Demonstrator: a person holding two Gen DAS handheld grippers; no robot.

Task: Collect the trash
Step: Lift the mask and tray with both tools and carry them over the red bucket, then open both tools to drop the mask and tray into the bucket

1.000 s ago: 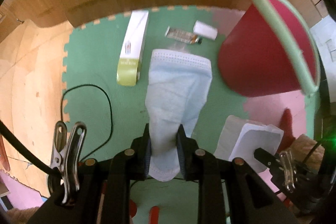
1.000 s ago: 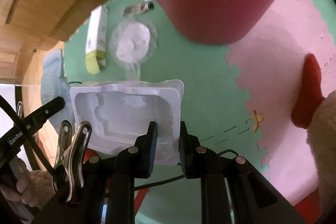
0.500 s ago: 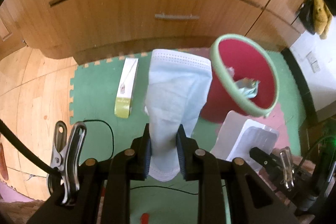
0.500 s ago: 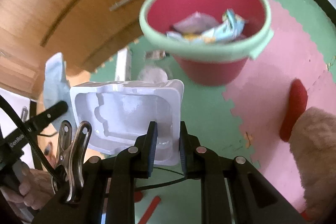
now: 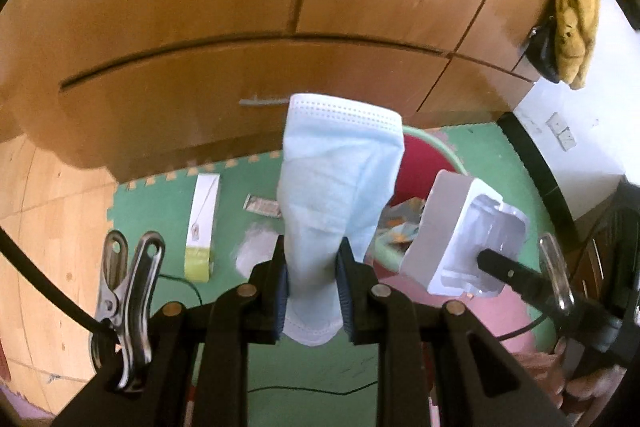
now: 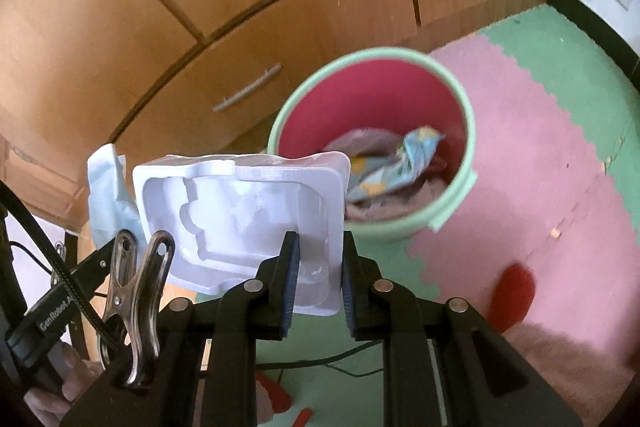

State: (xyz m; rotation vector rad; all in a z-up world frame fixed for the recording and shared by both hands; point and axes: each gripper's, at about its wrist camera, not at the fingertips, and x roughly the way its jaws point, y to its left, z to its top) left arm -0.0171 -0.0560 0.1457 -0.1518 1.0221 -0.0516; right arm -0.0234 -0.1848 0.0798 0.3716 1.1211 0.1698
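You had lifted both hands off the mat, left gripper (image 5: 312,277) clenched on the face mask (image 5: 340,187), right gripper (image 6: 318,277) on the plastic tray (image 6: 240,215), both now beside the bin (image 6: 456,203), ready to drop.

The left gripper (image 5: 312,283) pinches a blue mask (image 5: 340,187) that stands up between its fingers. To the right, the right gripper (image 5: 490,261) holds a white tray (image 5: 460,231) over the near rim of the red bin (image 5: 420,163). A box (image 5: 202,223) and wrappers (image 5: 262,205) lie on the green mat (image 5: 160,203), far left.
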